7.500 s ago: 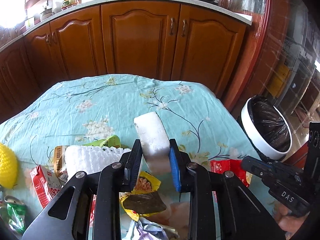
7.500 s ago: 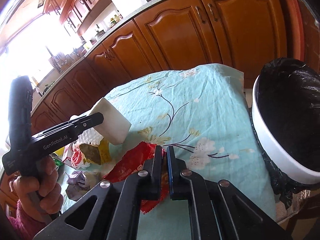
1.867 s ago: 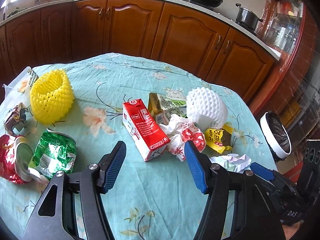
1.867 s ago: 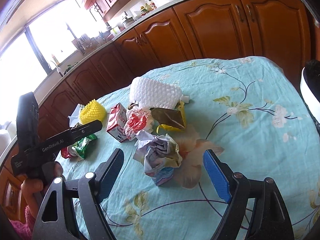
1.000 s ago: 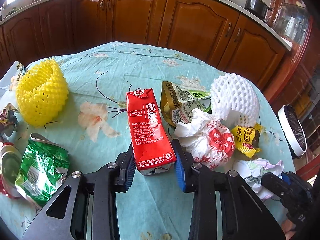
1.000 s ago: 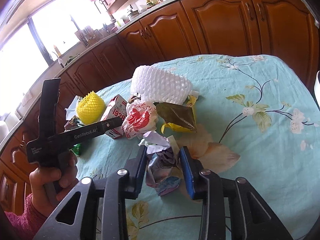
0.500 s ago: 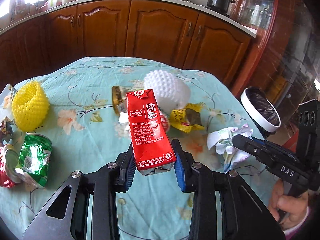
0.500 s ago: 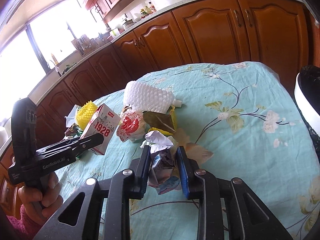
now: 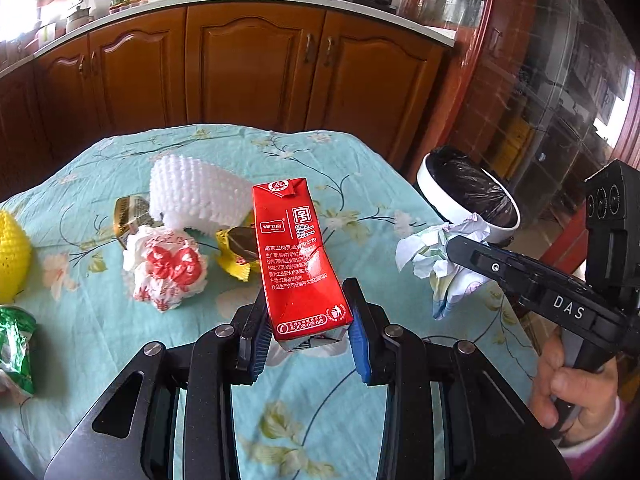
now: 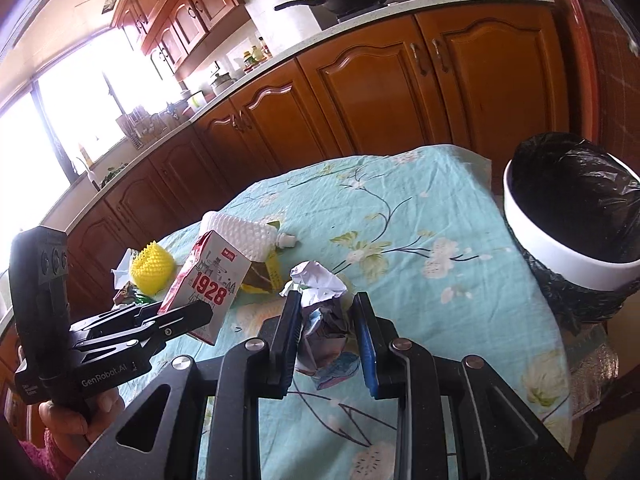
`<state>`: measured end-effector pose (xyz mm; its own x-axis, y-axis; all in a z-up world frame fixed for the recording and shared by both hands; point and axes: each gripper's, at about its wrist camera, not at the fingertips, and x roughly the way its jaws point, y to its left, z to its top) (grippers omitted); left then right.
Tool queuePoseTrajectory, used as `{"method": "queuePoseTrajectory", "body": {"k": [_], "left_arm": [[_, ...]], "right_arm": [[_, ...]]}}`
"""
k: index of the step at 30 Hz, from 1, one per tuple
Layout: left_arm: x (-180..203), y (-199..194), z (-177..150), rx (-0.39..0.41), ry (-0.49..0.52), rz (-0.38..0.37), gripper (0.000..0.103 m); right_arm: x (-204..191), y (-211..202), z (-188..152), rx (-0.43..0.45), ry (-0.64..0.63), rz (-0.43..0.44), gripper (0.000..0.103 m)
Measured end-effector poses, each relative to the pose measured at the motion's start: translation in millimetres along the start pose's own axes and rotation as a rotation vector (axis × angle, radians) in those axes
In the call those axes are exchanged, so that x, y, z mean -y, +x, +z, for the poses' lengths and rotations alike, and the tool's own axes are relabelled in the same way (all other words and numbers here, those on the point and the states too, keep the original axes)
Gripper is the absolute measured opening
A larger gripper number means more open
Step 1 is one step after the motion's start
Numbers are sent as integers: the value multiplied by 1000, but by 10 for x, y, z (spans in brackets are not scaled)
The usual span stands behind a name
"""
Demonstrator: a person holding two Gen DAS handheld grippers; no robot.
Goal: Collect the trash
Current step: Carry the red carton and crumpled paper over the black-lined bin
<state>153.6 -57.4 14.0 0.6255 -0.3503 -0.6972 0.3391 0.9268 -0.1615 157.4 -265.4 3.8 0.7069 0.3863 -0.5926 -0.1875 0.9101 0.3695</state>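
Currently left gripper (image 9: 306, 334) clamps the milk carton (image 9: 298, 256), right gripper (image 10: 326, 338) clamps crumpled paper (image 10: 320, 300), both short of the bin (image 10: 560, 248); foam net (image 9: 192, 196), wrappers left on table beside it.

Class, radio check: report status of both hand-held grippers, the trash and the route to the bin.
Left hand-held gripper clamps red carton. Right hand-held gripper clamps crumpled paper. Both lifted off table. Bin open, path unobstructed.

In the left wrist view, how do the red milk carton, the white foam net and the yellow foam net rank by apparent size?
1. Red milk carton, held nearest the camera, so inflated.
2. White foam net.
3. Yellow foam net, cut by the frame edge, so unsure.
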Motion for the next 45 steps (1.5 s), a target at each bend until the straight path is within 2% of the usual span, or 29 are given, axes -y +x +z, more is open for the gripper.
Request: {"method": "queuePoseTrajectory", "body": {"k": [29,45], "left_arm": [[1078,618,543,-29,166,-126,32],[1558,1038,981,-60,226,-202,32]], "right_arm": [[1046,-623,277,123,125,-158,27],[1680,-708,528,152,182,-248,27]]}}
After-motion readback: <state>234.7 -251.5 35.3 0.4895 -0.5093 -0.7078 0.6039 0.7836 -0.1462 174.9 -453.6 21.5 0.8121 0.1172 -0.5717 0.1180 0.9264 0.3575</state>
